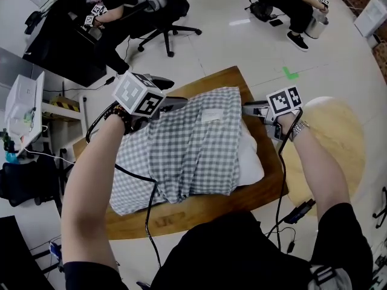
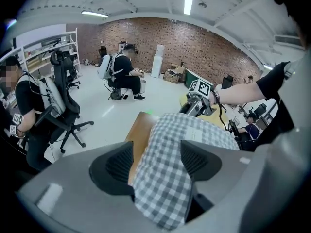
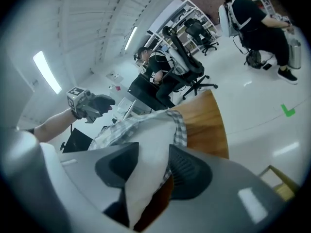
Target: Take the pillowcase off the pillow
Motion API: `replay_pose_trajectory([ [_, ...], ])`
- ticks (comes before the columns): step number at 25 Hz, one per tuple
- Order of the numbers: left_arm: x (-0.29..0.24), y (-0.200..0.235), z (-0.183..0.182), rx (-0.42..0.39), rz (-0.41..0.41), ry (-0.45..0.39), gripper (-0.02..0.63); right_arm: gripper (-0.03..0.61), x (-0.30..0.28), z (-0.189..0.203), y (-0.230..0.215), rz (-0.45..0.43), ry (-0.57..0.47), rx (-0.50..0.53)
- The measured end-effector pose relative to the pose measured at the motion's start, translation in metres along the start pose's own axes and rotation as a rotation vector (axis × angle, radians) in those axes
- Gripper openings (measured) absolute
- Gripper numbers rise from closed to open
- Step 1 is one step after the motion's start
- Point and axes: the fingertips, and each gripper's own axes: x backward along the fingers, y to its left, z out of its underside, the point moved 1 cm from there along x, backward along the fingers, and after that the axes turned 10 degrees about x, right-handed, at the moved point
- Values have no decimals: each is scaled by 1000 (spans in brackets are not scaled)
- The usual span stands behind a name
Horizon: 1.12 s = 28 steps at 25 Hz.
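A pillow in a grey-and-white checked pillowcase (image 1: 187, 144) lies on a wooden table (image 1: 199, 207). The bare white pillow (image 1: 253, 162) sticks out along its right side. My left gripper (image 1: 180, 104) is at the case's far left corner. In the left gripper view the checked cloth (image 2: 165, 188) lies between the spread jaws (image 2: 155, 161), and wood shows beside the left pad (image 2: 119, 161). My right gripper (image 1: 248, 109) is at the far right corner. The white pillow corner (image 3: 150, 144) lies loosely between its parted jaws (image 3: 153, 168).
A round light-wood table (image 1: 338, 138) stands close on the right. People sit on office chairs (image 1: 160, 23) beyond the table. A white shelf unit (image 1: 24, 110) with cables is at the left. A green mark (image 1: 290, 73) is on the floor ahead.
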Motion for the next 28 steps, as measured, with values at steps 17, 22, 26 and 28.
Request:
replay_pose_trajectory([
  [17,-84,47,17,103,159,167,289,164,-25,-5,20,-282,35,-27],
  [22,-86,52,13,132,218,213,199,129,-32,-20,18,-245,78,-6],
  [26,-82,49,9,101,213,222,116,18,-32,-23,21,-176,103,63],
  [28,-85,45,12,79,193,213,62,14,-28,-16,18,-141,97,93],
])
